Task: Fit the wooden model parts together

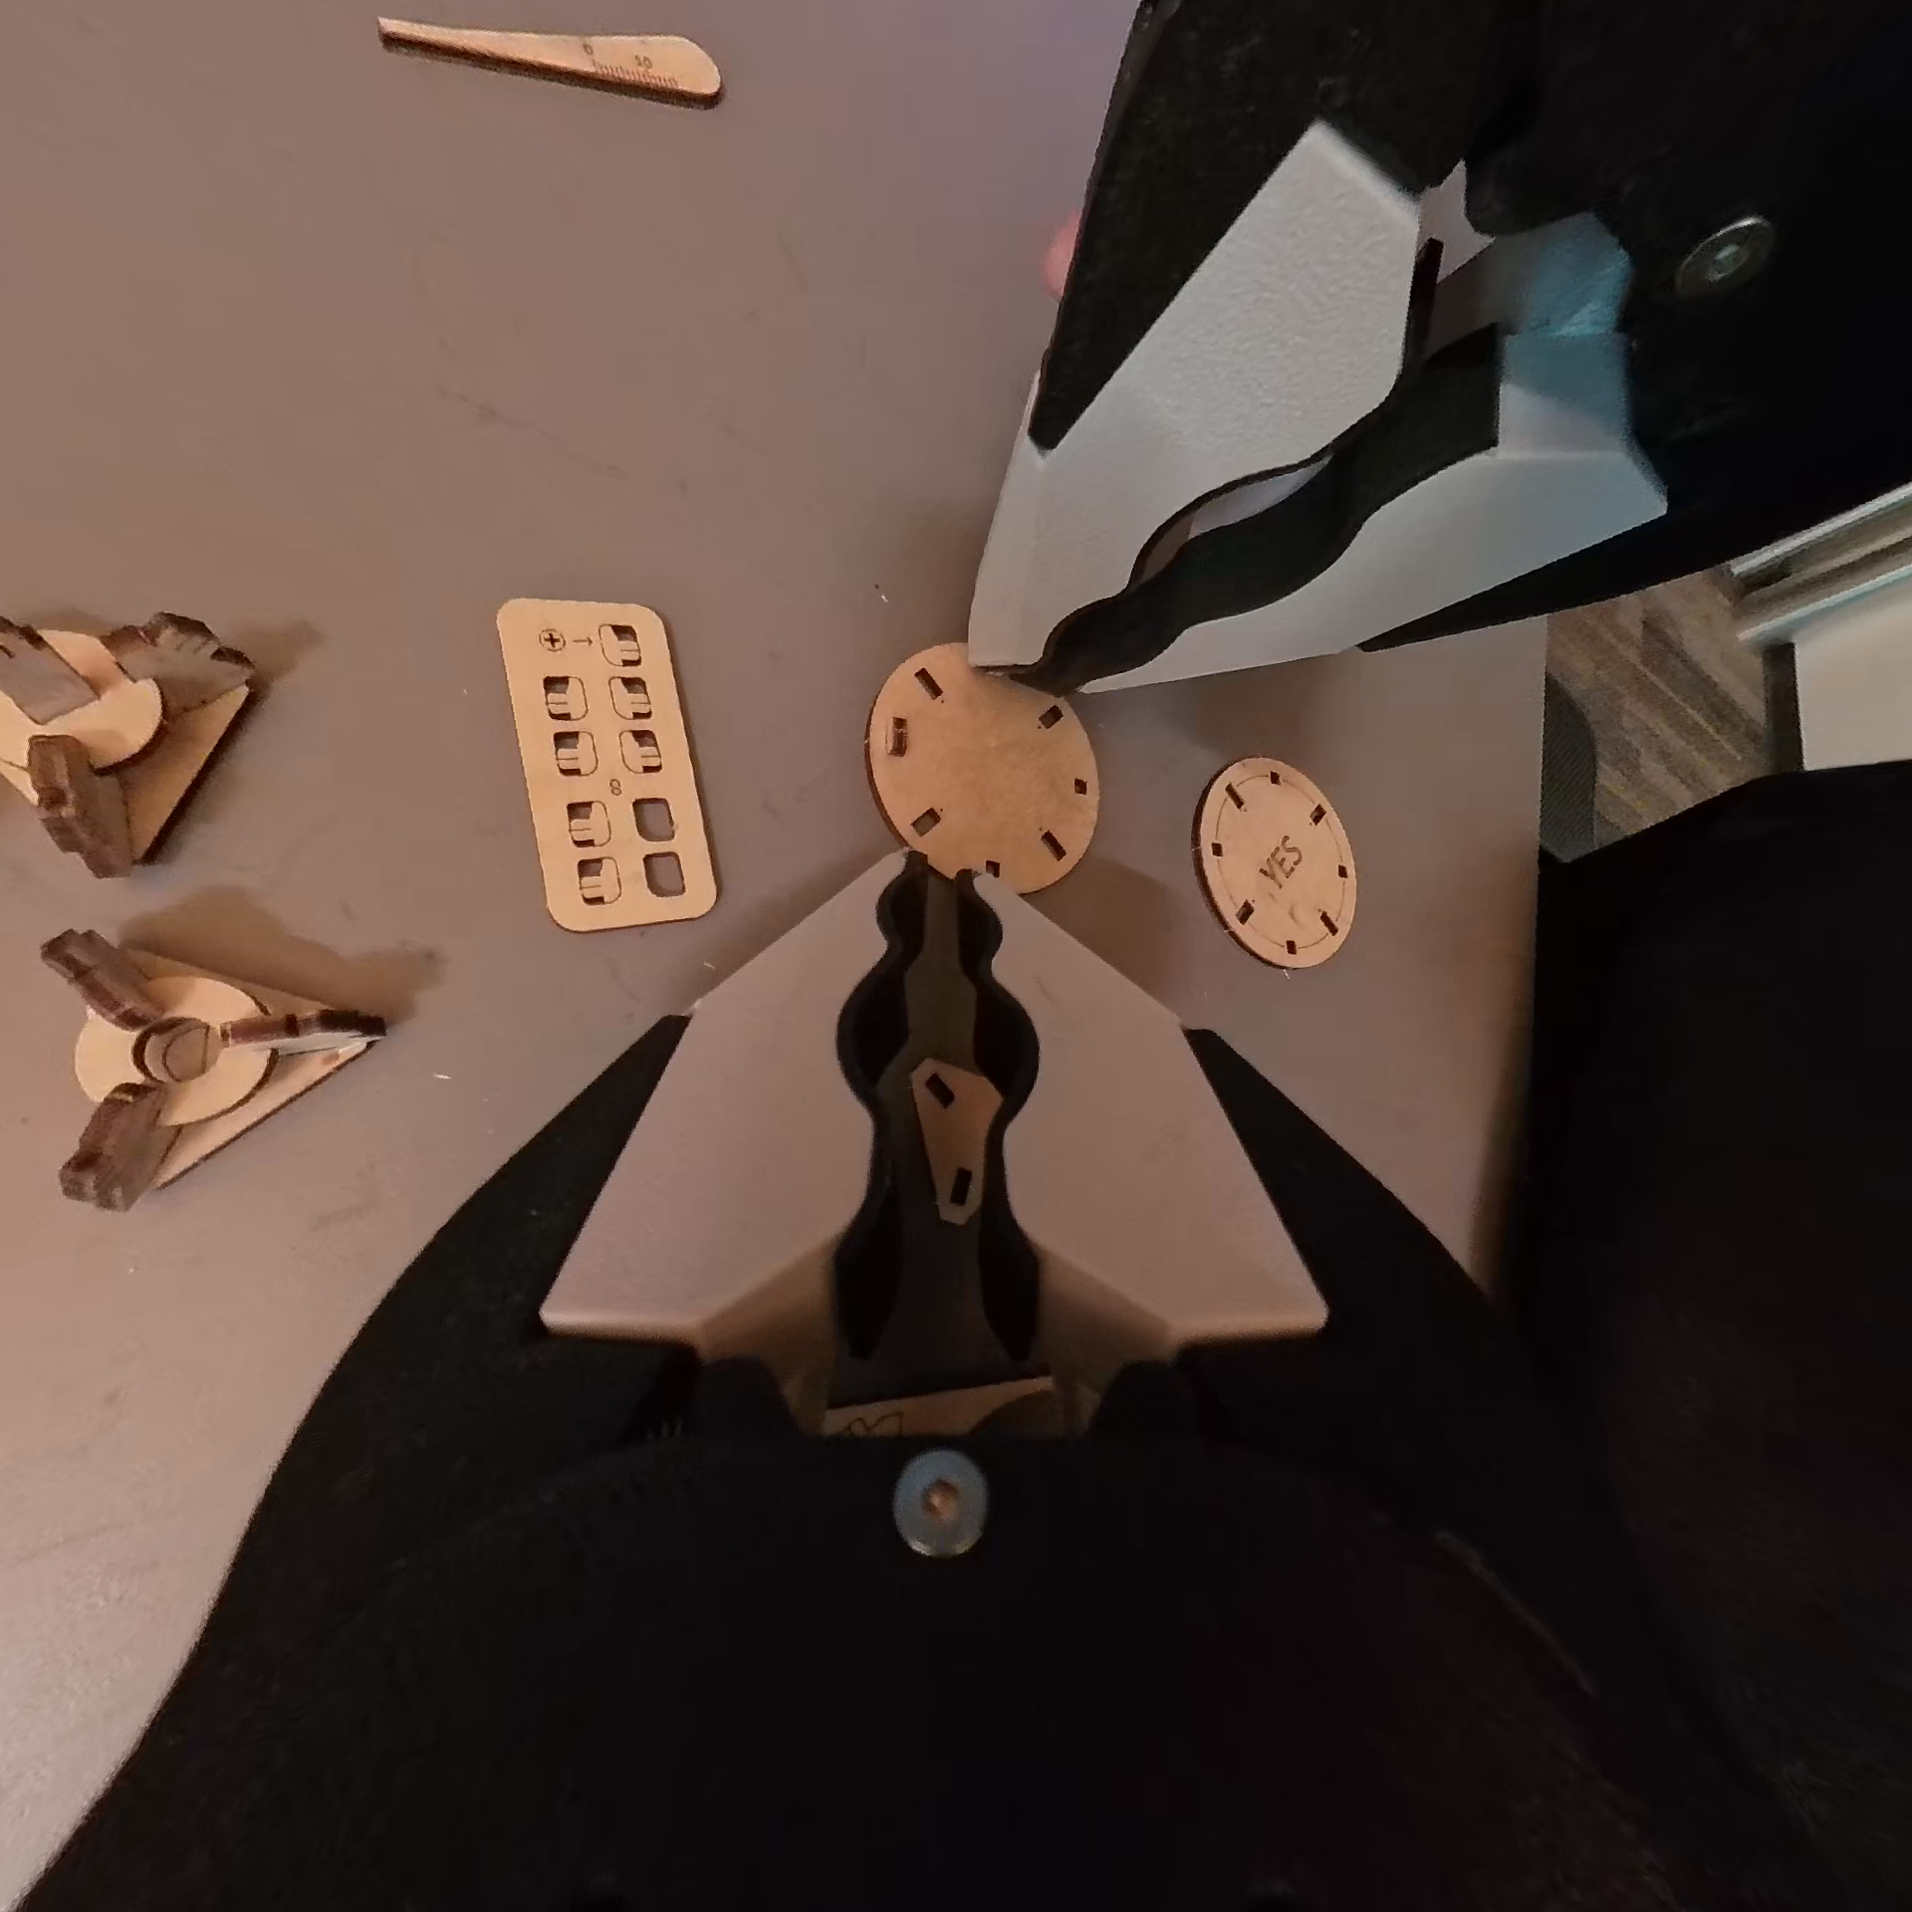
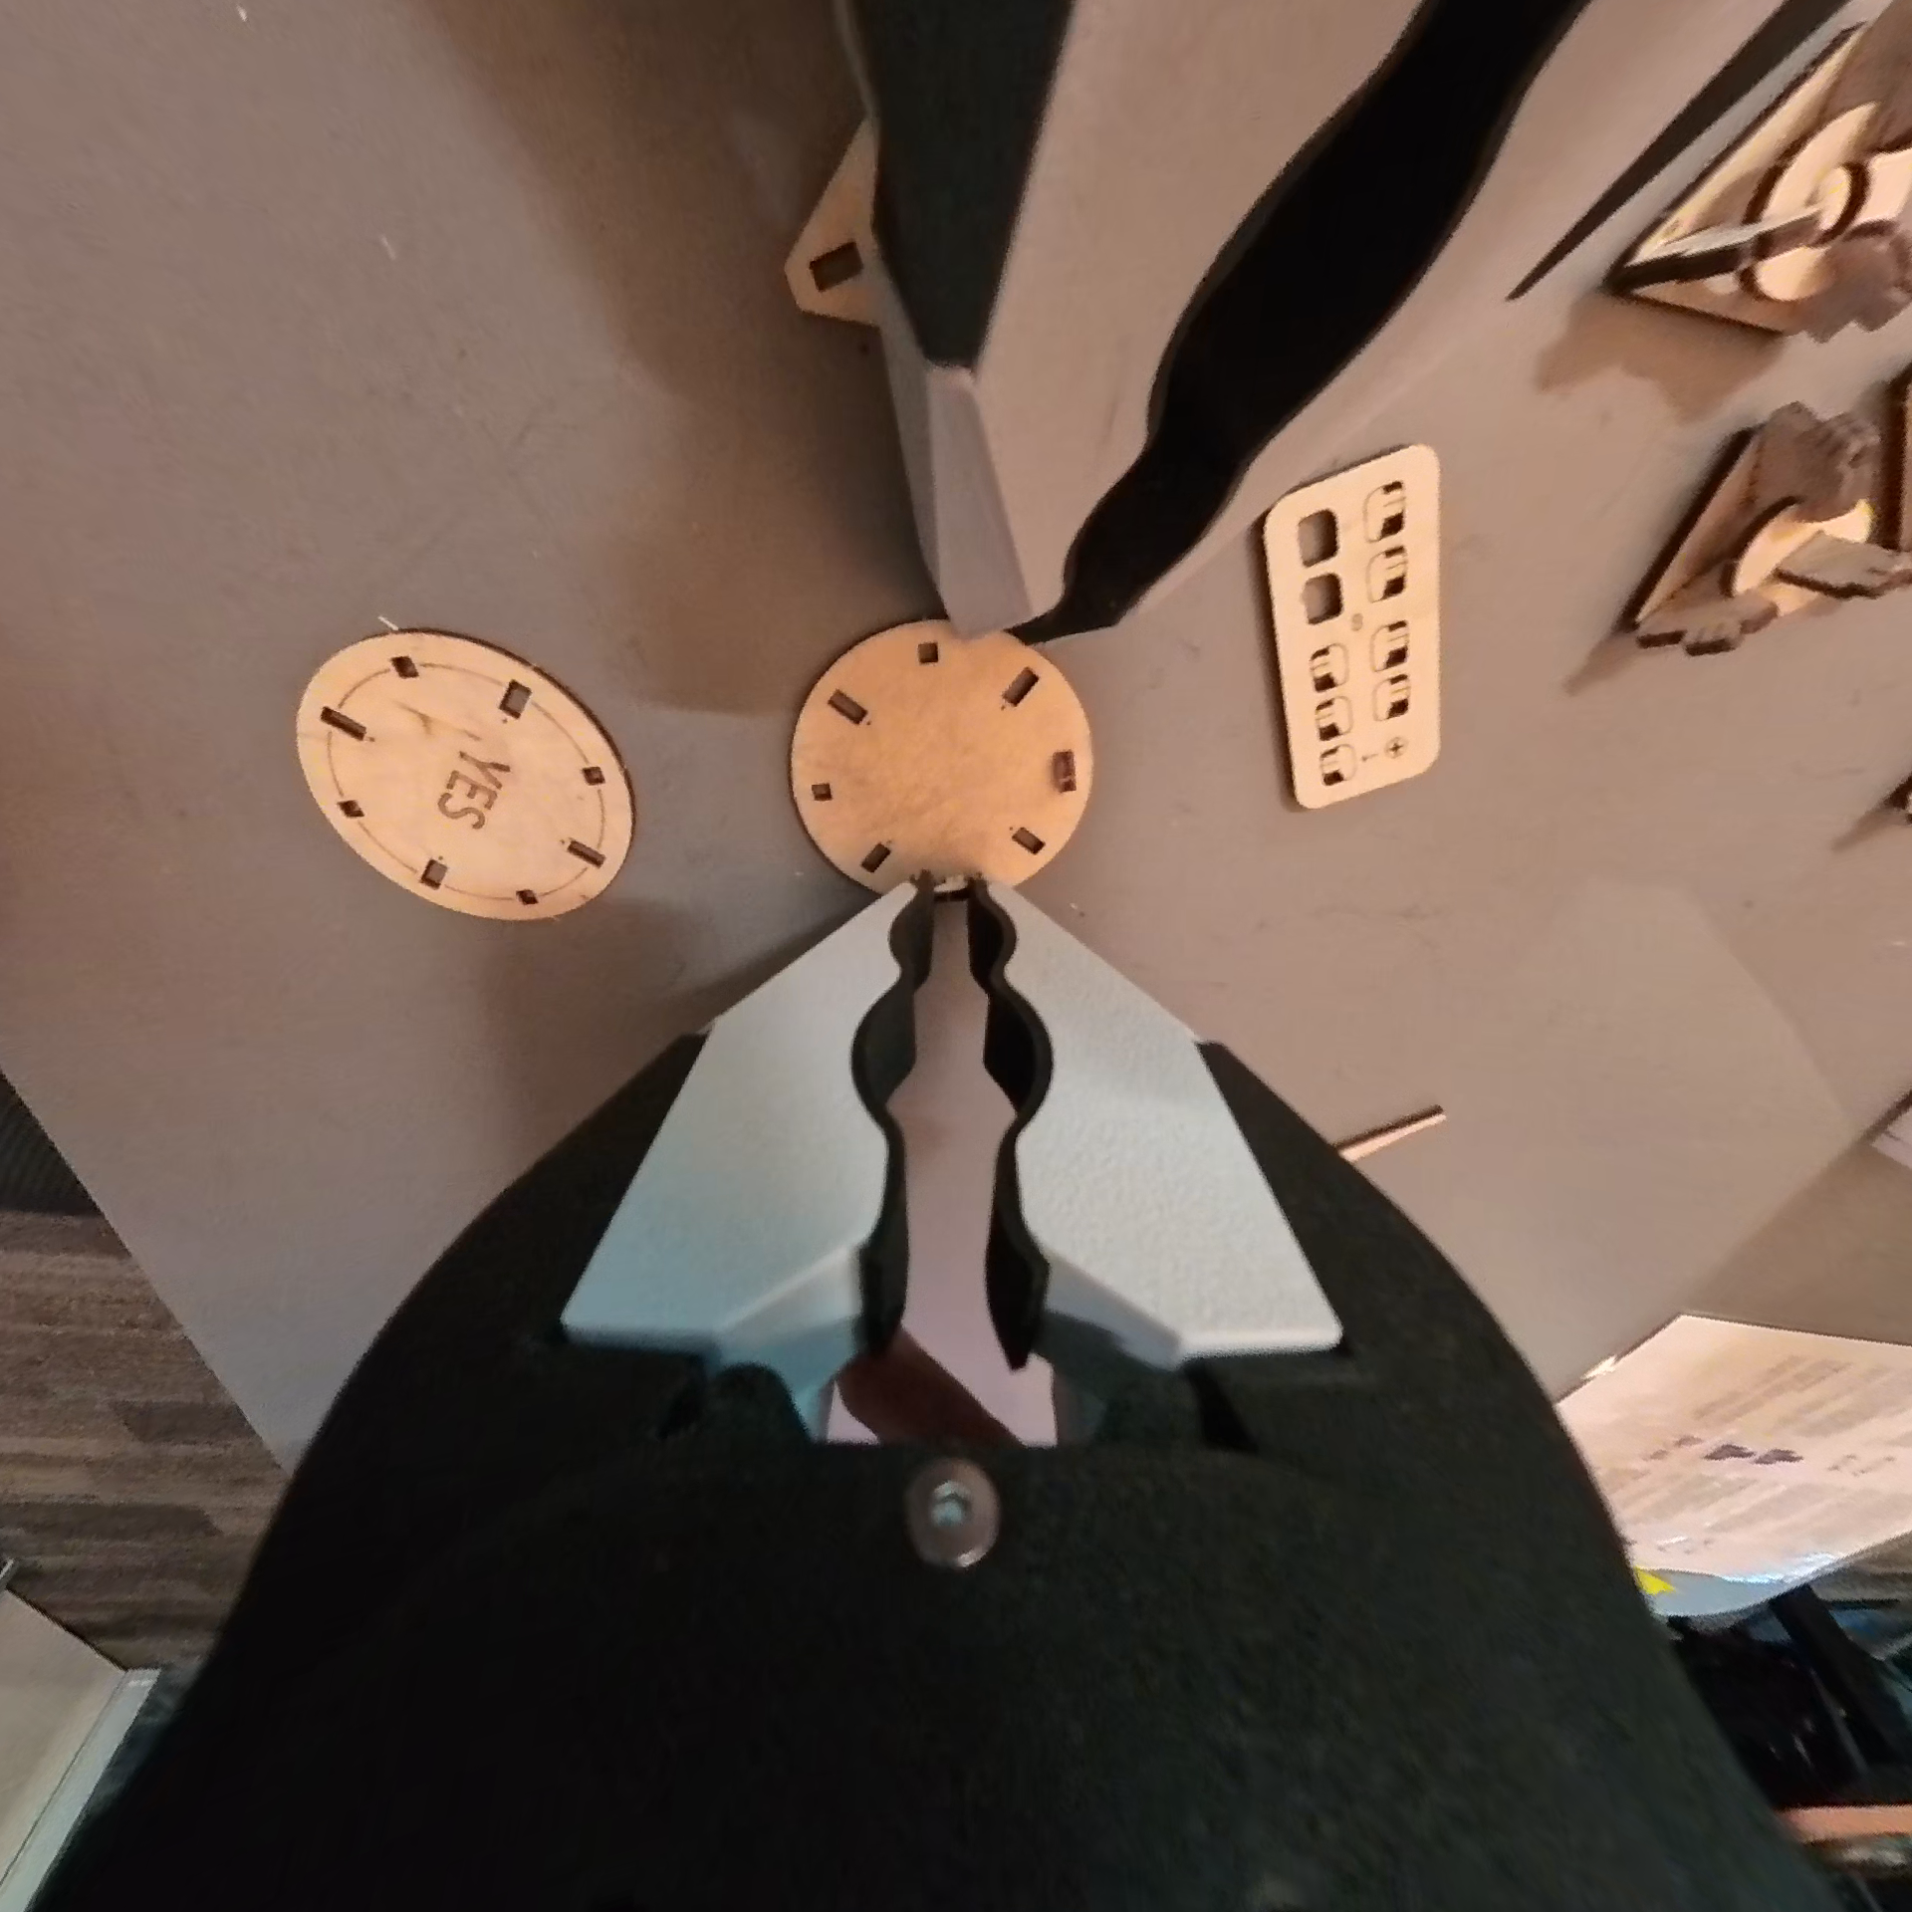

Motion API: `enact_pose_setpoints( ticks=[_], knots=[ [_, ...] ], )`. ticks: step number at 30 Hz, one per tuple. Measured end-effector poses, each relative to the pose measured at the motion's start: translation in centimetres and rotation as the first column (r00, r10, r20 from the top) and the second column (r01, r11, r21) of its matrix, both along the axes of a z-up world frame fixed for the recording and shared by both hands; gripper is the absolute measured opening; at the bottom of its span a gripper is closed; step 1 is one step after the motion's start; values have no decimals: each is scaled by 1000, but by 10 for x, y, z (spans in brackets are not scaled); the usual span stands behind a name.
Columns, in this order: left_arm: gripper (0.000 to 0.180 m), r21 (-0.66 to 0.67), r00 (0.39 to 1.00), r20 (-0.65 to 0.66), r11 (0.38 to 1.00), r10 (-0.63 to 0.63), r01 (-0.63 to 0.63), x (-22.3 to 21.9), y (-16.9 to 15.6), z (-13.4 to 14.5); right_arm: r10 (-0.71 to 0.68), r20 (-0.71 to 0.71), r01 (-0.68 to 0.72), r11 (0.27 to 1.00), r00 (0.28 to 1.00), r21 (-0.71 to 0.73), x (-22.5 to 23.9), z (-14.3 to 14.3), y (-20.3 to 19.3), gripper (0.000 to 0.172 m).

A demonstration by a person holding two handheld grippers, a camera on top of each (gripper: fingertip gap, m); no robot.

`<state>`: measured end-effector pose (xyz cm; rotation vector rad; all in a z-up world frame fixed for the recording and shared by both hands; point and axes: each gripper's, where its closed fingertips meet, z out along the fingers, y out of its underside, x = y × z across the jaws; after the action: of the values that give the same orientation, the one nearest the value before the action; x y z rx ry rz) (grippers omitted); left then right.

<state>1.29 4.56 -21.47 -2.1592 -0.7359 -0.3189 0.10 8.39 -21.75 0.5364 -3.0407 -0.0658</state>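
Left tool clamped on a flat pale wooden slotted piece — right tool near-shut at the round slotted wooden disc on the grey worktop; grip indeterminate.

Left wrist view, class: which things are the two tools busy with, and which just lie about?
At the tools: plain slotted disc; slotted wooden piece in left tool; right tool at disc's rim.
Lying about: engraved disc; peg card; two triangular assemblies; wooden strip.
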Motion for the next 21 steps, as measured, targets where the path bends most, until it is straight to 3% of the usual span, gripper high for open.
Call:
enact_pose_setpoints(
  ticks=[21],
  knots=[
    [4, 2, 1000, 4, 1000, 1, -1, 0, 0, 0, -3, 6, 3, 1000, 1000, 0, 0, 0, 0, 5]
  ],
)
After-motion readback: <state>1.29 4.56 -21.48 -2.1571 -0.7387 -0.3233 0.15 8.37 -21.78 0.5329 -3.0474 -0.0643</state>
